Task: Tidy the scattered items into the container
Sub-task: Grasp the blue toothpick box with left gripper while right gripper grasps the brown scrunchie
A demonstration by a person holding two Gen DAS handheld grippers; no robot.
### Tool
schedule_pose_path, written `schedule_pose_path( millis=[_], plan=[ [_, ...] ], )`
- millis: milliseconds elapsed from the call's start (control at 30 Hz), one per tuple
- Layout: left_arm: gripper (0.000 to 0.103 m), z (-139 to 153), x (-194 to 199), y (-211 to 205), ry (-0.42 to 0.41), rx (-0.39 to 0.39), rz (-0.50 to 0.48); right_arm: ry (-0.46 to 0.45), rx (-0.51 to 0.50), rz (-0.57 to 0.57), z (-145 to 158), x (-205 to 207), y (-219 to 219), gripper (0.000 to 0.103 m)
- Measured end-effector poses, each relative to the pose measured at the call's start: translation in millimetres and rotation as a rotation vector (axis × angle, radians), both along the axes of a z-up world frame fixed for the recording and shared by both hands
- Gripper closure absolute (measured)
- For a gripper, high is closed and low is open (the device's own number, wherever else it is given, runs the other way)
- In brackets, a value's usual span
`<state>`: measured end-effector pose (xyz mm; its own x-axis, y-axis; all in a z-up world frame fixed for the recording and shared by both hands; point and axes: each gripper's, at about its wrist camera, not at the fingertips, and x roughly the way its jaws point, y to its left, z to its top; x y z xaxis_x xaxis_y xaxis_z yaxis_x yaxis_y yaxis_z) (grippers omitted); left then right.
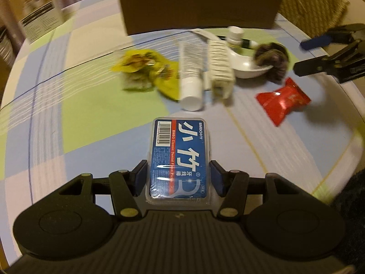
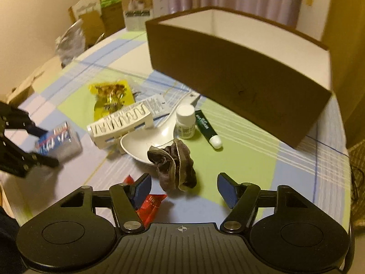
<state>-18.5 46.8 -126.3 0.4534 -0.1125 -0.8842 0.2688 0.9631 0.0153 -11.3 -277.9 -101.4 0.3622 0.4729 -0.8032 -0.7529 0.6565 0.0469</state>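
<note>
My left gripper point(image 1: 178, 174) is shut on a blue dental floss pick box point(image 1: 179, 157) and holds it above the table; it also shows in the right wrist view point(image 2: 58, 142). My right gripper point(image 2: 183, 187) is open and empty, just in front of a dark scrunchie point(image 2: 175, 166) and over a red snack packet point(image 2: 150, 205). The brown container point(image 2: 237, 73) stands at the back with a white inside. Scattered between are a yellow packet point(image 2: 111, 96), a white tube point(image 1: 190, 77), a white ribbed clip point(image 2: 121, 125), a white spoon point(image 2: 141, 143), a small white bottle point(image 2: 185, 122) and a green tube point(image 2: 206, 127).
The round table point(image 2: 262, 159) has a checked blue, green and white cloth. Cardboard boxes point(image 2: 136, 6) and a foil bag point(image 2: 68, 43) stand at the far left edge. A woven chair back point(image 1: 312, 2) is behind the container.
</note>
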Motion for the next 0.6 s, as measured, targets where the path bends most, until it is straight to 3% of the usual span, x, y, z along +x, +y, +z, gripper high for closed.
schedule_pose_path(
  millis=[233,267,300,333,400,467,600],
  plan=[
    [0.048,-4,9,15,-0.002,0.010,0.052,-0.017,-0.031,0.084,-10,5,15,0.032],
    [0.045,-5,12,16,0.001,0.011,0.056,-0.023,-0.031,0.086,-11,5,17,0.036],
    [0.043,-6,14,17,0.001,0.011,0.061,-0.022,-0.032,0.092,-11,5,18,0.051],
    [0.041,-7,16,18,0.001,0.008,0.066,-0.012,-0.038,0.096,-12,5,18,0.060],
    [0.040,-7,20,20,-0.001,0.001,0.070,0.004,-0.048,0.083,-13,7,17,0.064],
    [0.049,-7,24,19,-0.010,-0.004,0.058,-0.005,-0.040,0.081,-11,5,15,0.077],
    [0.050,-4,28,18,-0.006,0.005,0.038,0.006,0.003,0.035,2,3,4,0.077]
  ],
)
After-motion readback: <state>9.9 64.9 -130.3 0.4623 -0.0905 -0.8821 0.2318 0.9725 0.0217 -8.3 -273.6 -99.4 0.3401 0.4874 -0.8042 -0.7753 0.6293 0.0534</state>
